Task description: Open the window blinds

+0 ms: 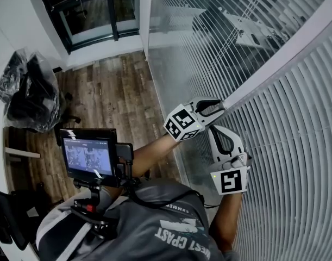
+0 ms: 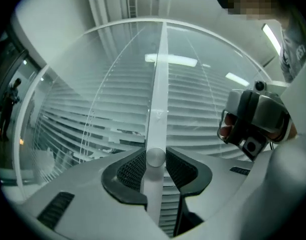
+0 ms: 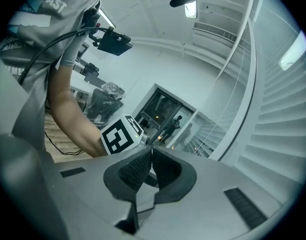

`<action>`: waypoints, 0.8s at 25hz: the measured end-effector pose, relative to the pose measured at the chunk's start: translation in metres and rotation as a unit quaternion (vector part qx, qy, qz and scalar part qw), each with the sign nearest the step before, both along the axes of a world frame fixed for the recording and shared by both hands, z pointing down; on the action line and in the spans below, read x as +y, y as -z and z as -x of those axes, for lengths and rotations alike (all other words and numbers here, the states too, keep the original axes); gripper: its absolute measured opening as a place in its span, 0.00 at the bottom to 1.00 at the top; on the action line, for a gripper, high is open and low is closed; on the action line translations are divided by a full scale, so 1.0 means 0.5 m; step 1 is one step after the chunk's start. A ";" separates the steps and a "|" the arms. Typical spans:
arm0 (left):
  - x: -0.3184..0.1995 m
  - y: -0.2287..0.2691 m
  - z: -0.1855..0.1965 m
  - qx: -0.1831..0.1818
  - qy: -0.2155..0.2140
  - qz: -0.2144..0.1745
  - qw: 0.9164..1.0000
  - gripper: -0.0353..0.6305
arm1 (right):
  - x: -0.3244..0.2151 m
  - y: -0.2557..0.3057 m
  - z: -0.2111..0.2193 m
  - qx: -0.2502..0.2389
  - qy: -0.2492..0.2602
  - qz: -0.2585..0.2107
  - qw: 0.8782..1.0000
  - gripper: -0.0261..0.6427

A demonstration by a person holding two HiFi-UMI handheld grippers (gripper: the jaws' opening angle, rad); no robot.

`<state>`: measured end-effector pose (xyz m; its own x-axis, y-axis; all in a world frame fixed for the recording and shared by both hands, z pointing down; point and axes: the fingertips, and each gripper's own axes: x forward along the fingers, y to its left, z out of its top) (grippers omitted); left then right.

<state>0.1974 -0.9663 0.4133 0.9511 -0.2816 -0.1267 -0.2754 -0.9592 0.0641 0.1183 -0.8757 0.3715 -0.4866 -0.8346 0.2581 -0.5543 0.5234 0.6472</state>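
White slatted window blinds [image 1: 296, 140] fill the right side of the head view. My left gripper [image 1: 221, 105] reaches level toward them, at the low end of a white strip between two blinds. In the left gripper view my left gripper [image 2: 156, 156] is shut on the white blind wand [image 2: 158, 104]; both ribbed pads sit against its round end cap, and the slats [image 2: 203, 119] lie behind. My right gripper [image 1: 214, 130] hangs just below the left, close to the slats. In its own view my right gripper [image 3: 150, 156] has pads that meet with nothing between them.
A second blind [image 1: 209, 37] covers the glass further along the wall. A screen on a chest rig [image 1: 88, 156] sits below my arms. Black bags [image 1: 27, 94] lie on the wood floor [image 1: 111, 91] at left, near a dark glass door [image 1: 95, 10].
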 end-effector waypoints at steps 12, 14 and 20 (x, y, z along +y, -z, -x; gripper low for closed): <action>0.005 0.001 0.064 -0.077 0.029 -0.115 0.990 0.24 | -0.016 0.012 0.004 -0.052 -0.001 -0.001 0.999 0.05; 0.001 -0.002 0.071 -0.079 0.028 -0.115 0.990 0.24 | -0.020 0.012 0.006 -0.056 0.001 -0.001 0.998 0.04; -0.006 0.001 0.100 -0.077 0.036 -0.119 0.989 0.25 | -0.023 0.013 0.016 -0.060 0.002 -0.004 0.998 0.05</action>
